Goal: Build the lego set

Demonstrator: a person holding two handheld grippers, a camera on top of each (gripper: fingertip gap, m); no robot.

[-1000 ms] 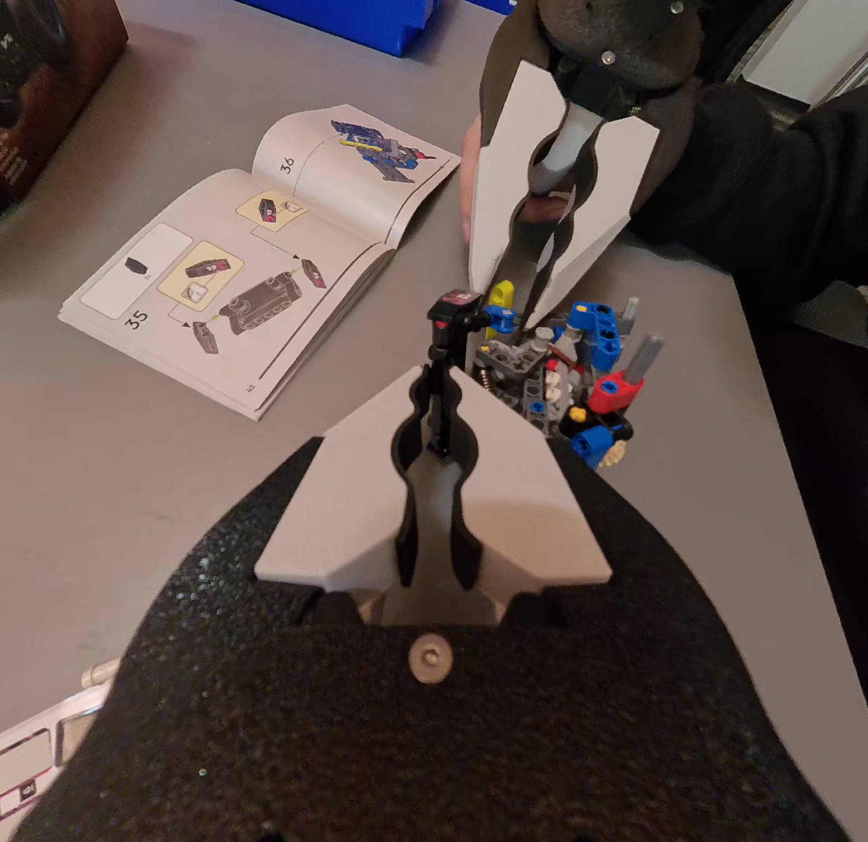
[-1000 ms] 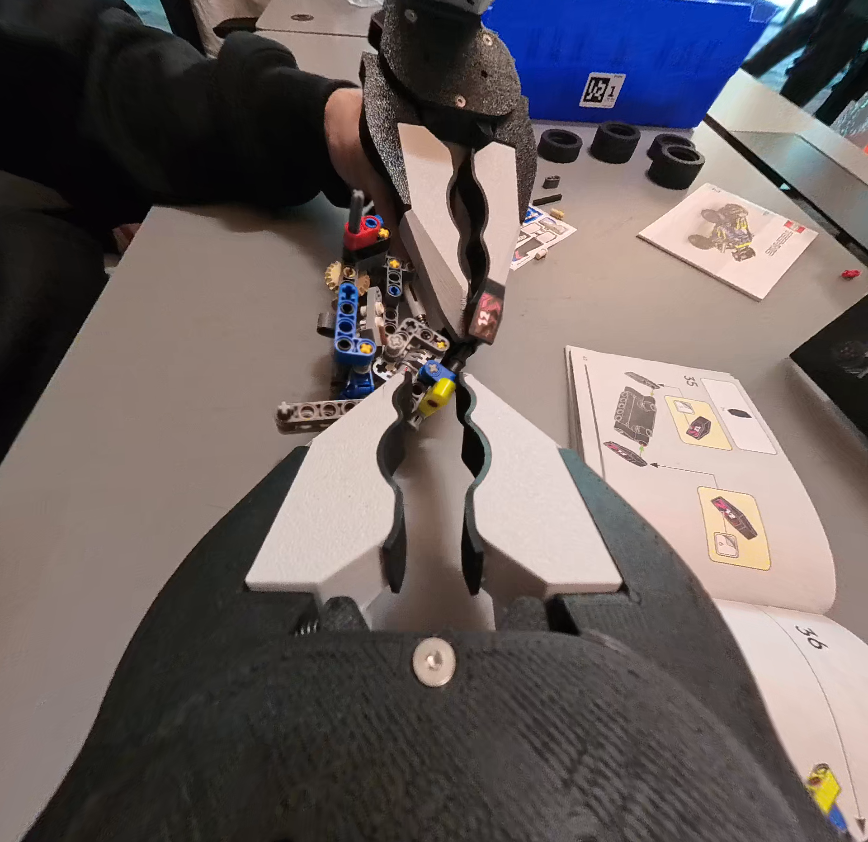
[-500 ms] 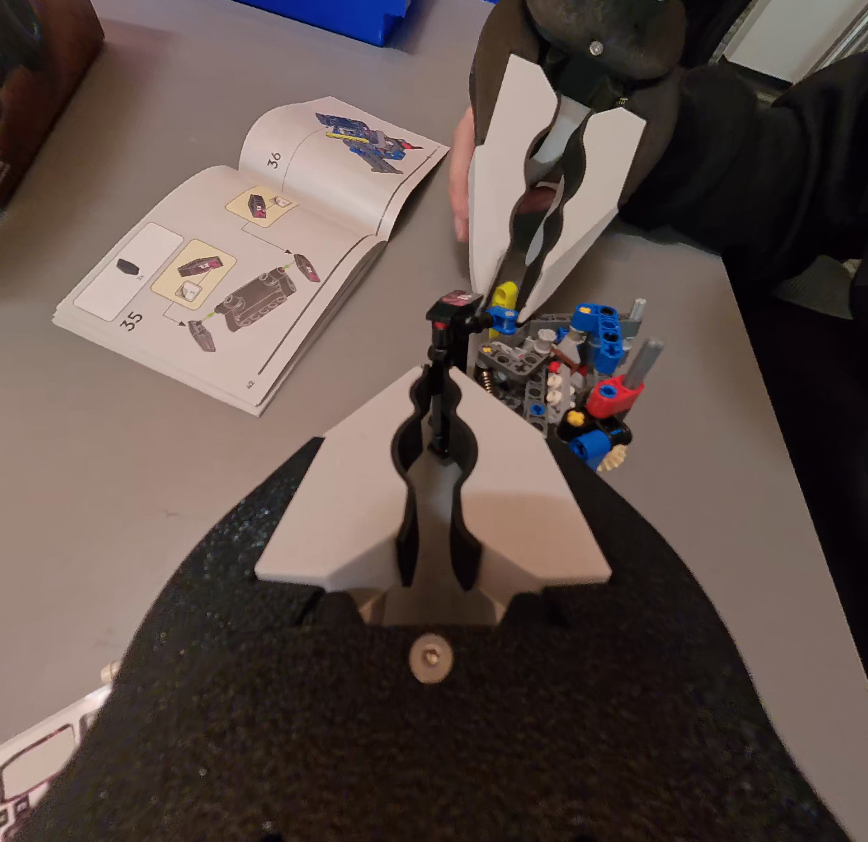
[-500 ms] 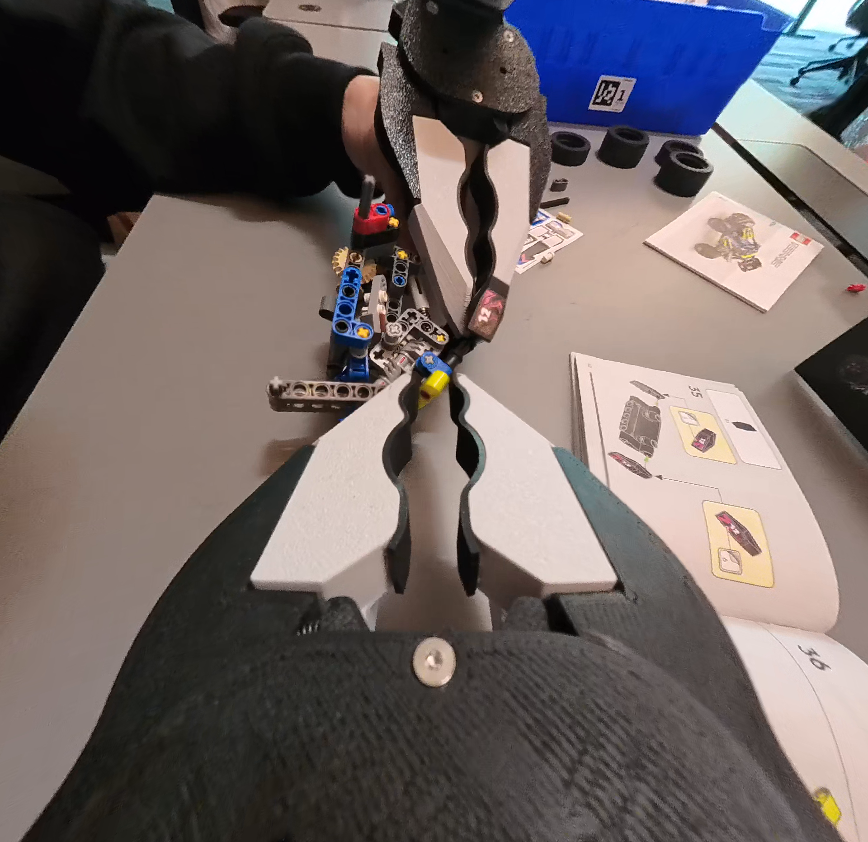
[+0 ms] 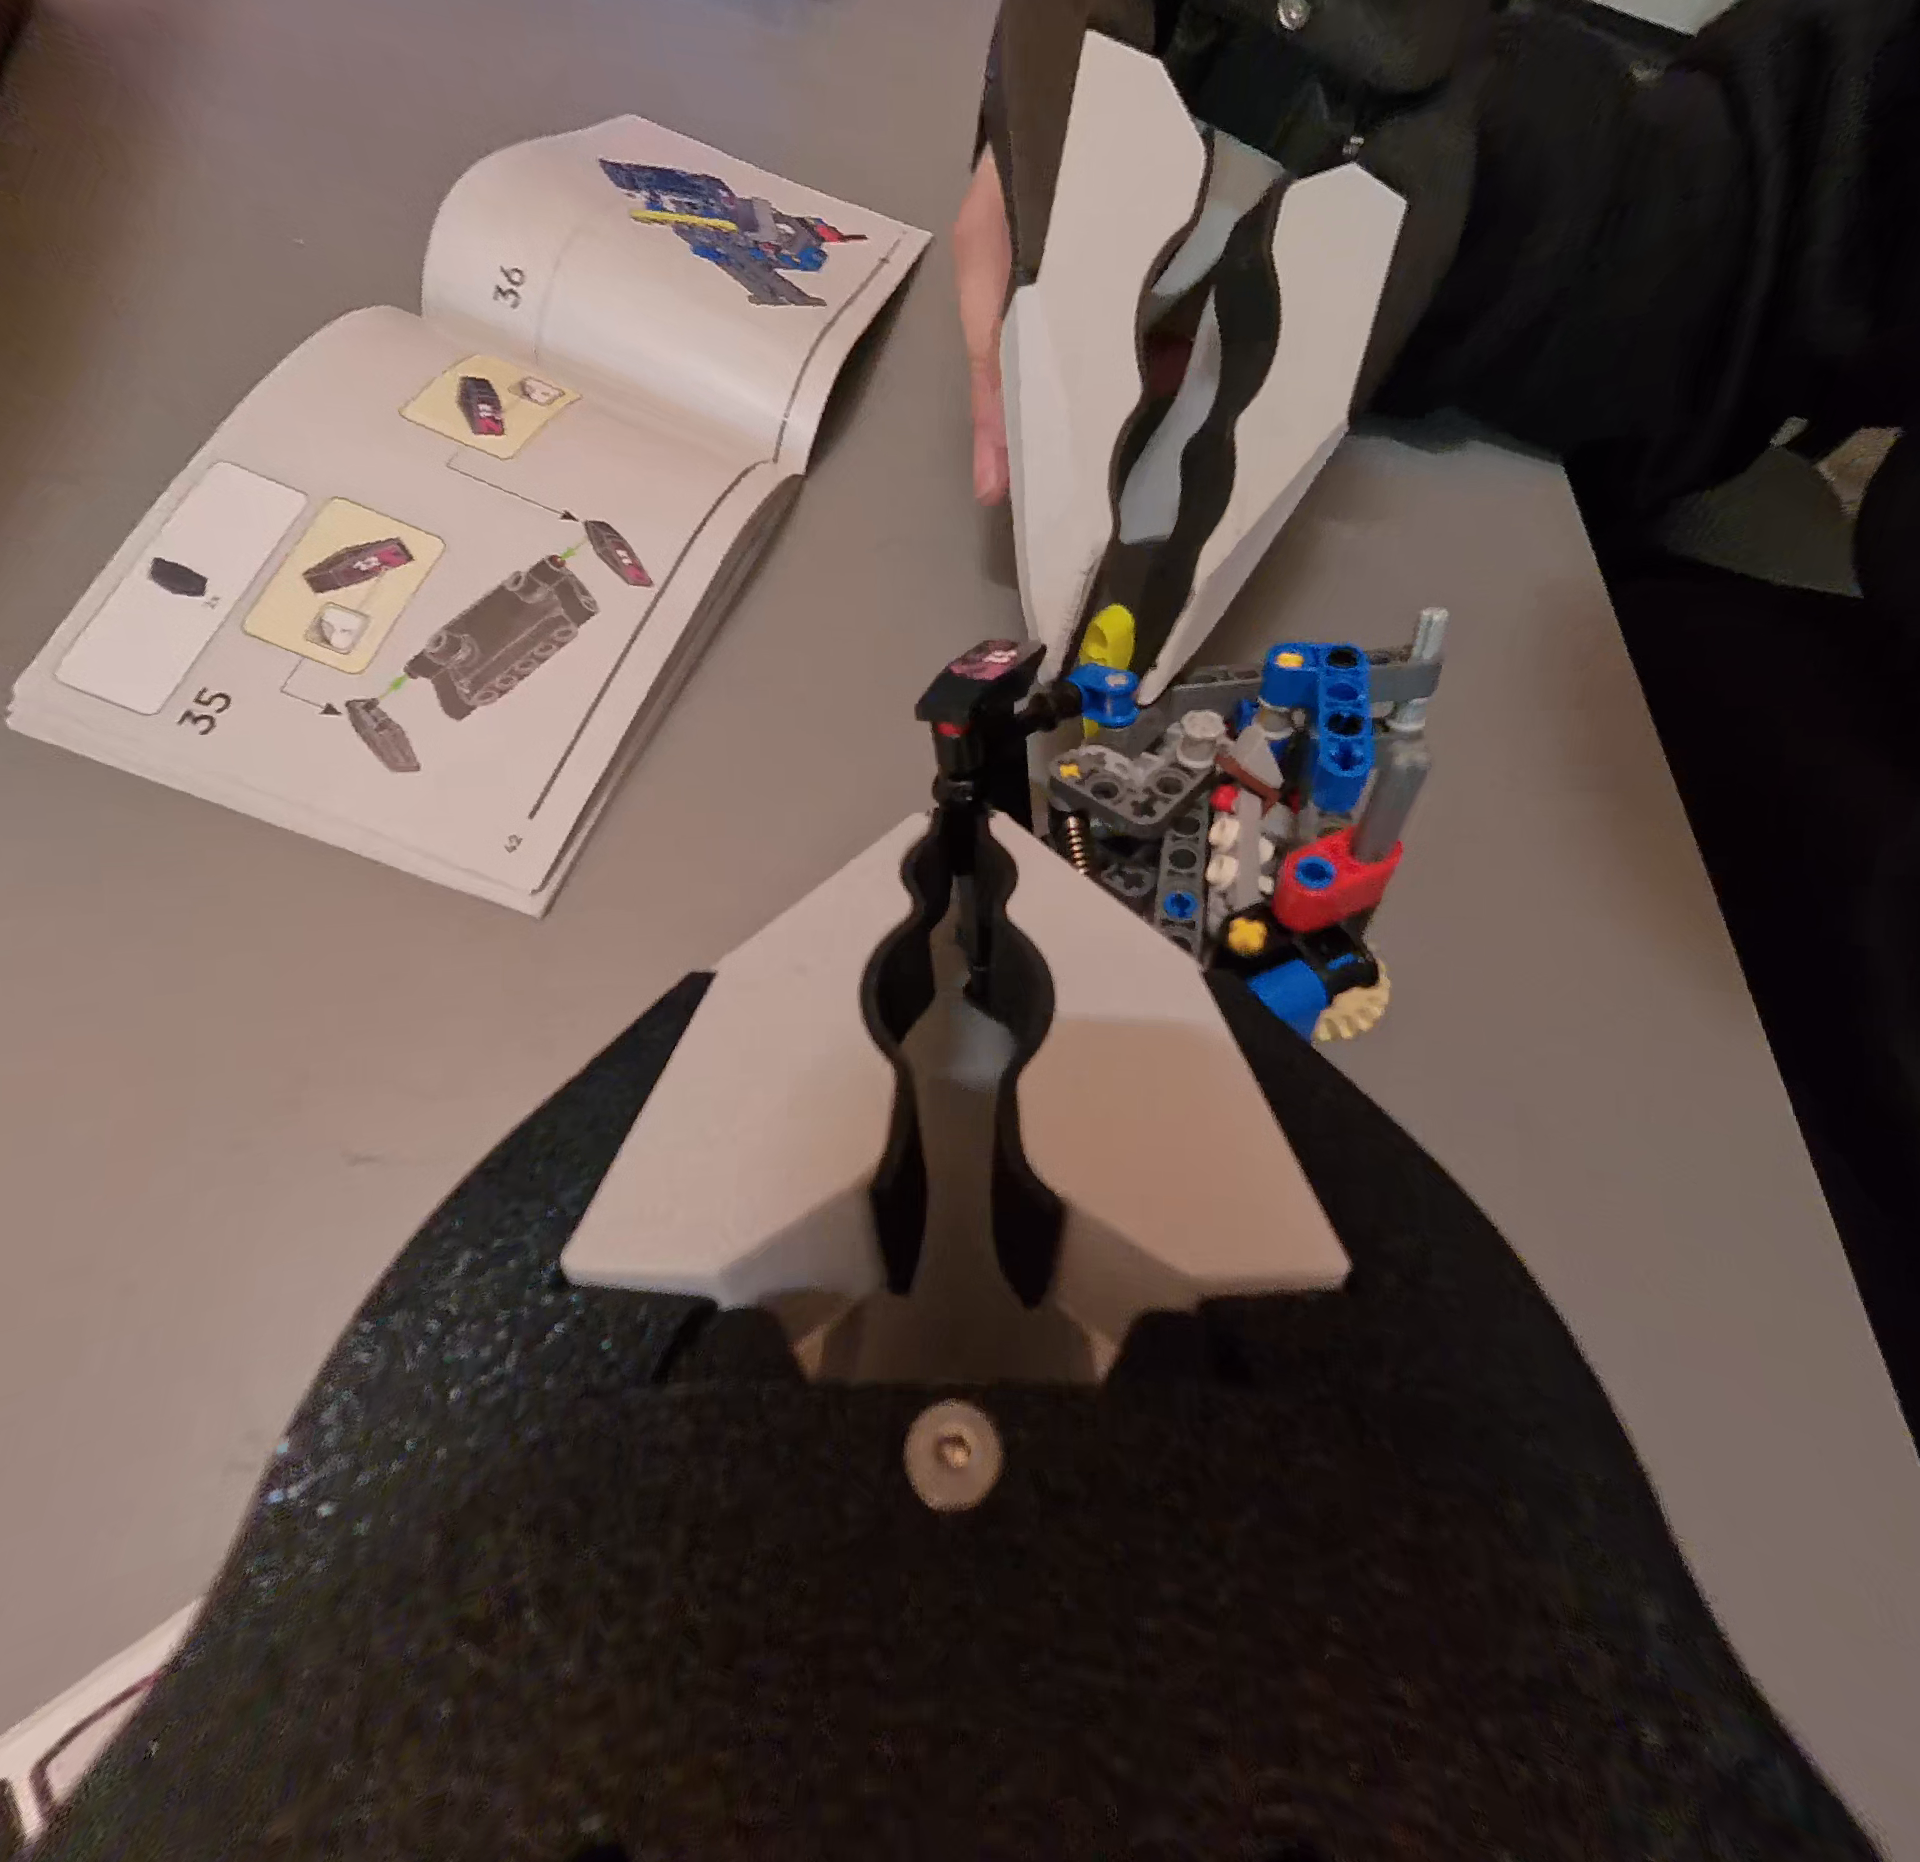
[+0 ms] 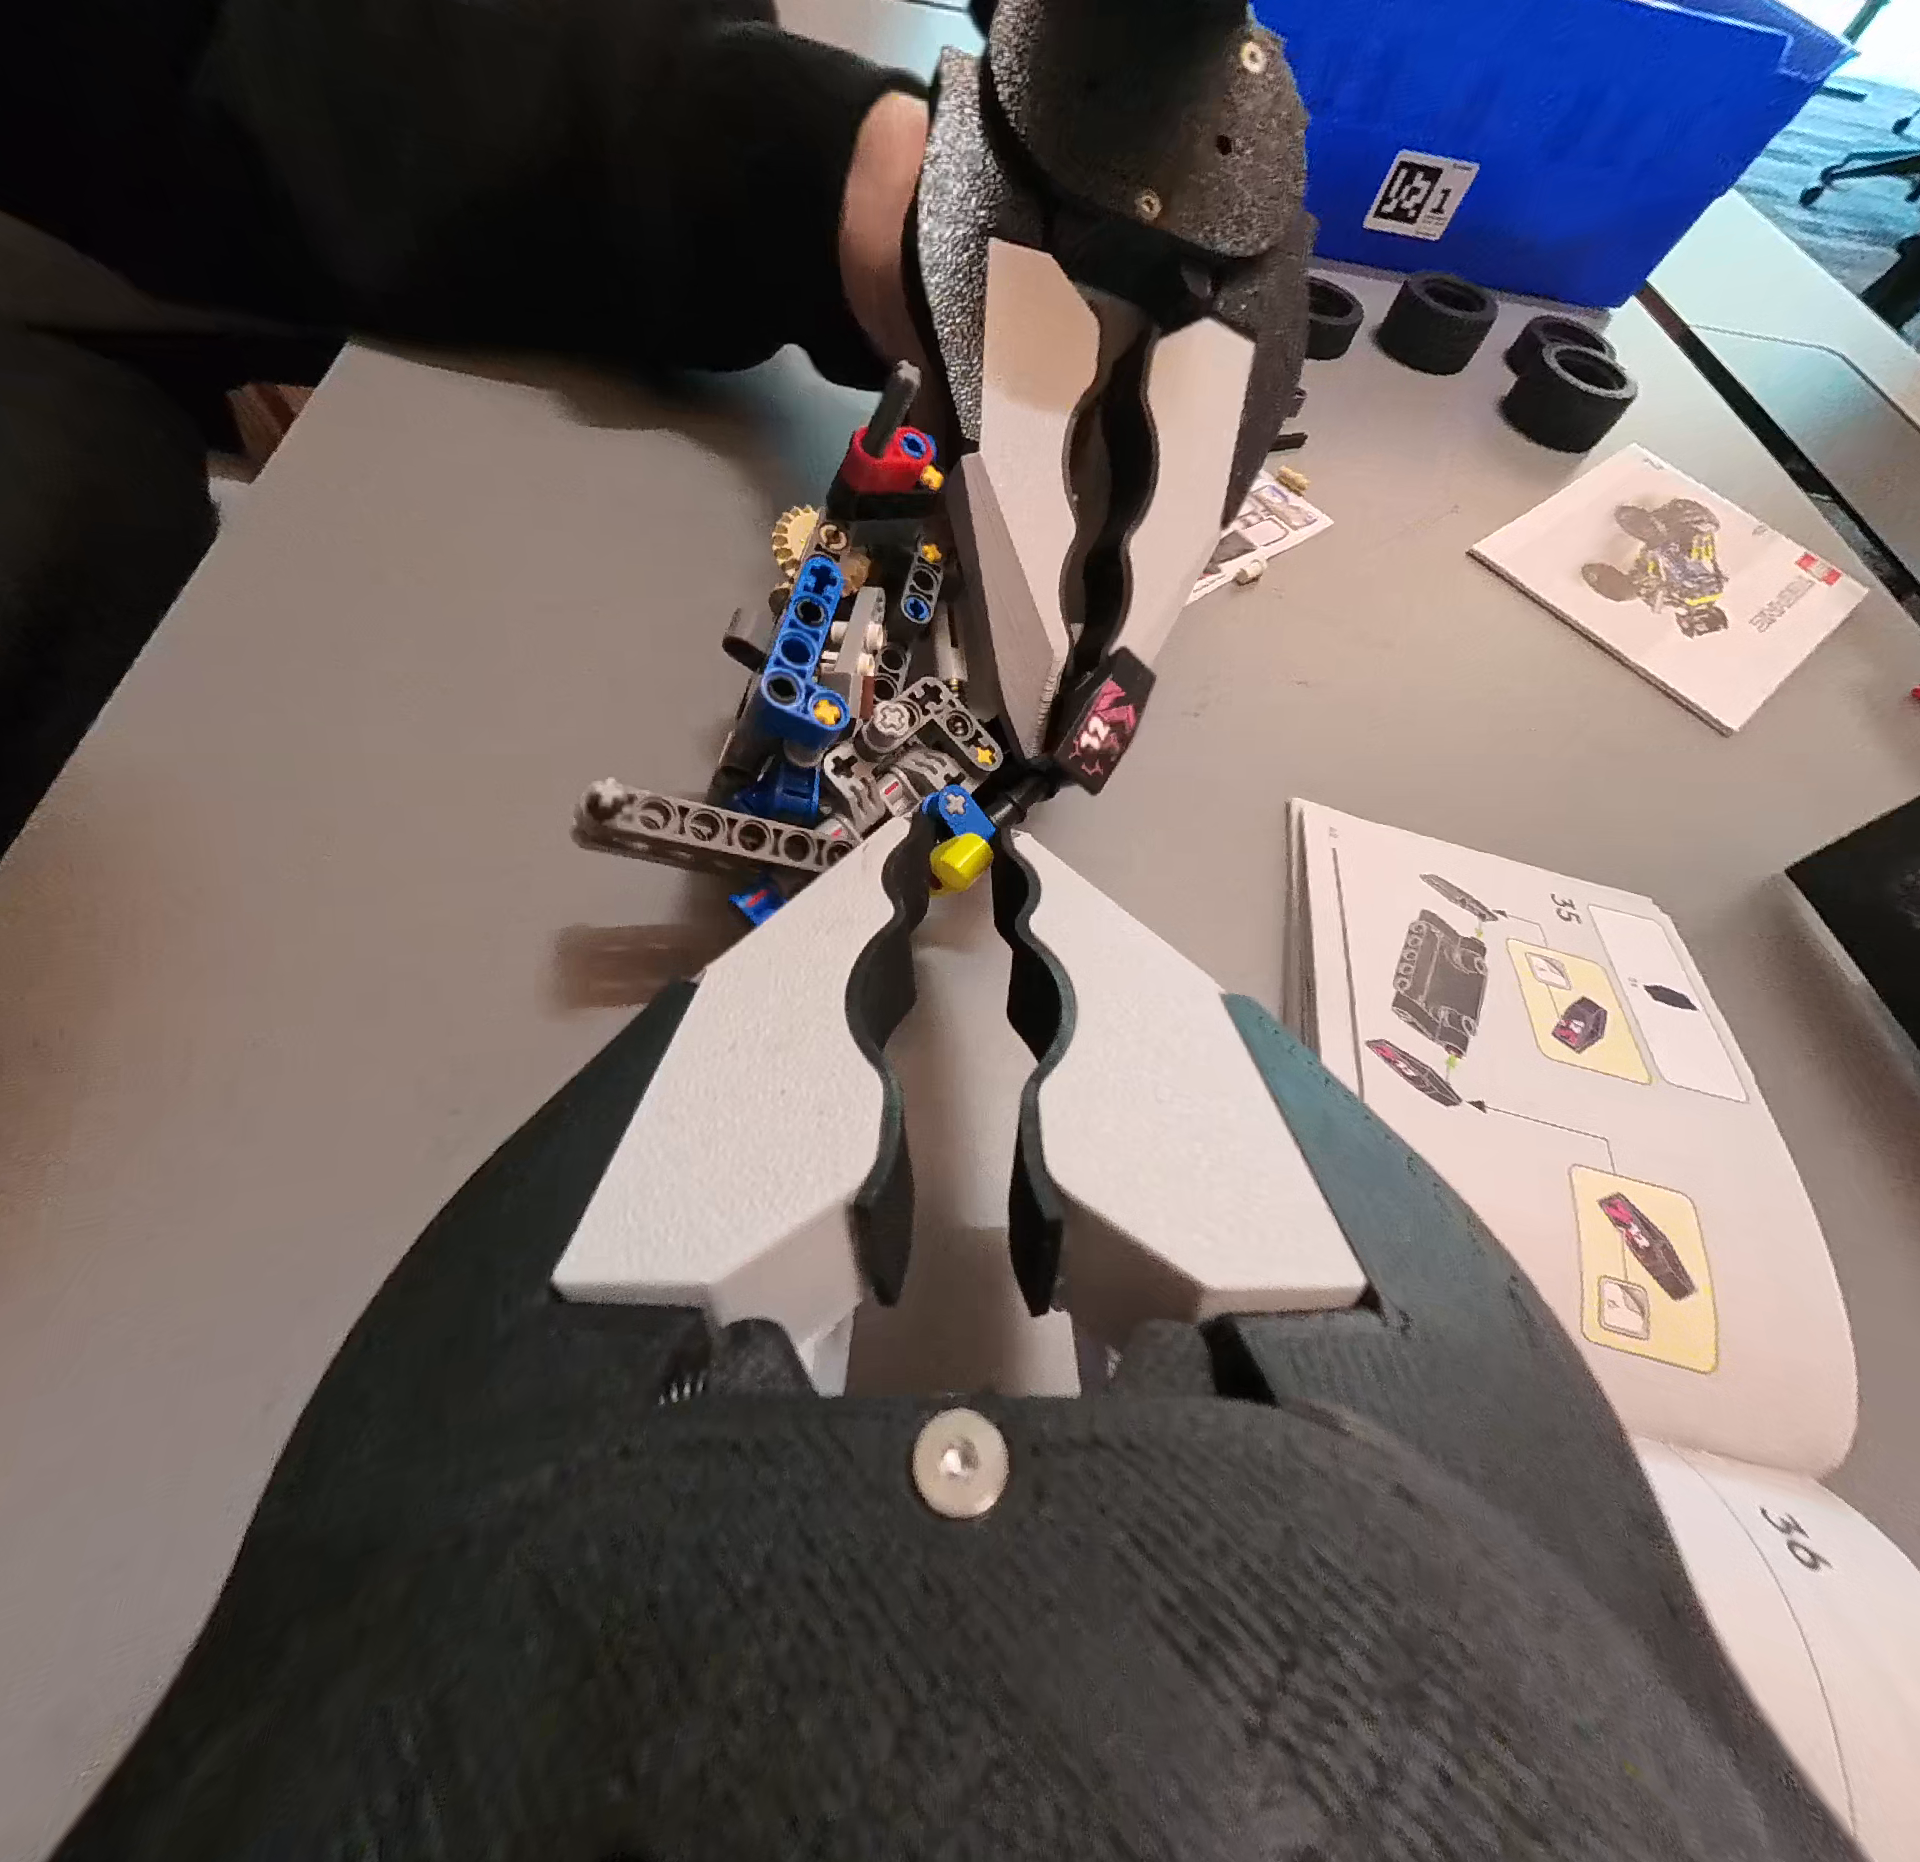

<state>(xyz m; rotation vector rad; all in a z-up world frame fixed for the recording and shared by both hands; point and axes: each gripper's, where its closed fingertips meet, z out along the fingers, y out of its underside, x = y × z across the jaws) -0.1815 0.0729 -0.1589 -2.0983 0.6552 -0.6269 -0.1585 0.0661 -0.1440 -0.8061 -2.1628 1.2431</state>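
Model [image 6: 831,711], a small brick build of grey holed beams, blue angle pieces and a red connector, lies on the grey table [image 6: 312,669] and is the landmark for everything here.

Left of the model in the right wrist view there is only a dark sleeve [image 6: 416,150] at the table edge.

At the model itself, on its near side, the right gripper [image 6: 956,856] has its fingers closed down to a narrow gap around a yellow stud [image 6: 961,862], which sits under a small blue connector [image 6: 951,806]. Both wavy black pads seem to press on the stud, probably to steady this end of the build.

Just right of the model, the left gripper [image 6: 1070,716] comes down from above with its fingers fully together on a thin black rod [image 5: 971,908]. The rod carries a black wedge piece [image 6: 1107,716] with a pink sticker, and a short black pin joins it to the blue connector. So the two grippers hold the two ends of one joint, I think to keep it aligned.

Right of the model lies an open booklet [image 6: 1558,1085] of matt paper. Behind it are a closed booklet [image 6: 1673,586], black rubber tyres [image 6: 1439,321] and a blue plastic bin [image 6: 1558,119].

The fingers are smooth grey wedges, and the gripper bodies are rough black.
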